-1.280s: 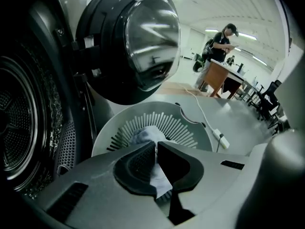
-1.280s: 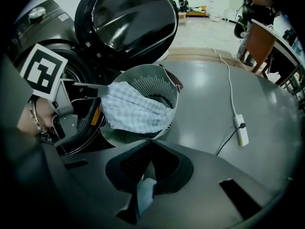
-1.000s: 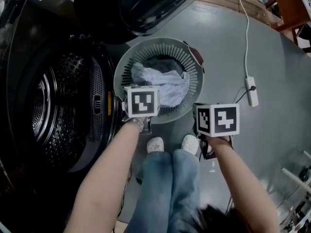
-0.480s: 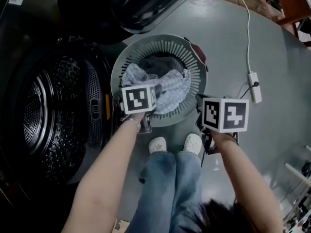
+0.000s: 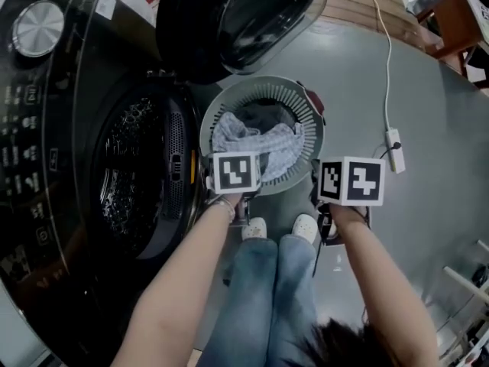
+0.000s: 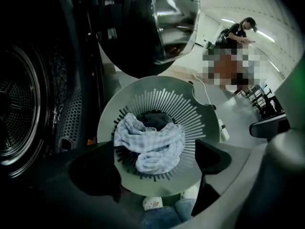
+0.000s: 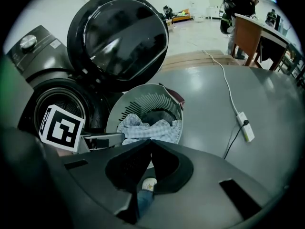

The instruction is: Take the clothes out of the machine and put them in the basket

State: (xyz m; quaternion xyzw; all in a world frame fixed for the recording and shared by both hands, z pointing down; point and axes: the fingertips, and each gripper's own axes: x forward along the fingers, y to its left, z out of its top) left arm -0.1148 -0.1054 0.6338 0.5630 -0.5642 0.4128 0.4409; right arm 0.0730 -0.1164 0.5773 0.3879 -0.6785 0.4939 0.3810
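Jaws of left gripper (image 6: pixel 157 151) spread wide, just opened, nothing pinched between them; pale checked cloth (image 6: pixel 152 147) seen through the gap, lying loose below and clear of both pads. Jaws of right gripper (image 7: pixel 150 144) pressed fully together, empty, tips pointing steeply down over a white shoe (image 7: pixel 149 185) and a jeans leg (image 7: pixel 142 203). Left gripper held above the near rim of the basket (image 6: pixel 209 125); right gripper just beside the same basket, on its right in the head view, over grey floor (image 5: pixel 428 90). Same checked cloth heaped inside the basket, draped across a dark garment (image 6: pixel 155 119) deeper in the bowl. Basket round, pale, slotted all around its wall, standing on the floor directly in front of the washing machine (image 5: pixel 46 167), under the swung-open round door (image 5: pixel 244 14). Drum (image 5: pixel 126 178) dark and perforated, contents not distinguishable. White power strip (image 5: pixel 394 150) with cable (image 5: pixel 388 60) on the floor to the right, well apart from the basket. Control dial (image 5: pixel 34 27) on the machine's top panel, upper left in the head view.
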